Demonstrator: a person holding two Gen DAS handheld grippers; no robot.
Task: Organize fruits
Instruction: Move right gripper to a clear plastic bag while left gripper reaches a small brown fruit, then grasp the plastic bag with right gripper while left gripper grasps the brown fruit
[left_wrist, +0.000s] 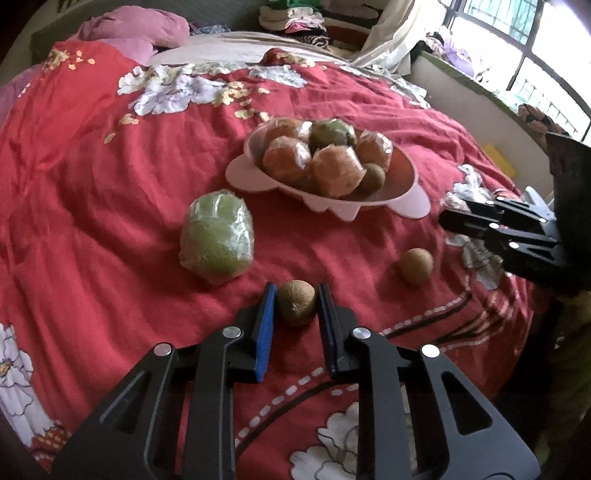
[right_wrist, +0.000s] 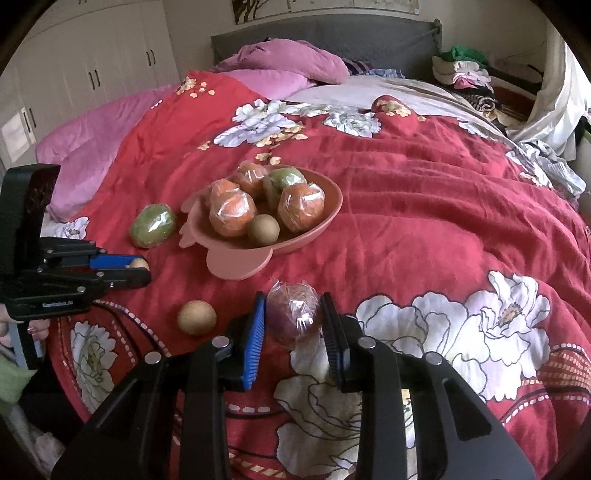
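Note:
A pink bowl (left_wrist: 402, 201) (right_wrist: 317, 225) on the red floral bedspread holds several wrapped orange fruits, a wrapped green one and a small brown one. My left gripper (left_wrist: 297, 297) (right_wrist: 142, 271) is shut on a small brown fruit (left_wrist: 296, 302) (right_wrist: 138, 263) that lies on the spread. My right gripper (right_wrist: 293, 308) is shut on a dark red wrapped fruit (right_wrist: 295, 314); the left wrist view shows its fingers (left_wrist: 480, 225) from the side at the right. Loose on the spread lie a wrapped green fruit (left_wrist: 217, 232) (right_wrist: 152, 226) and another small brown fruit (left_wrist: 415, 266) (right_wrist: 196, 317).
The bedspread (left_wrist: 110, 184) (right_wrist: 424, 221) is soft and wrinkled. Pink pillows (right_wrist: 288, 64) lie at the bed's head, with a pile of clothes (right_wrist: 465, 74) beside it. A window (left_wrist: 517, 44) and ledge run along the right side. White wardrobes (right_wrist: 92, 66) stand at the left.

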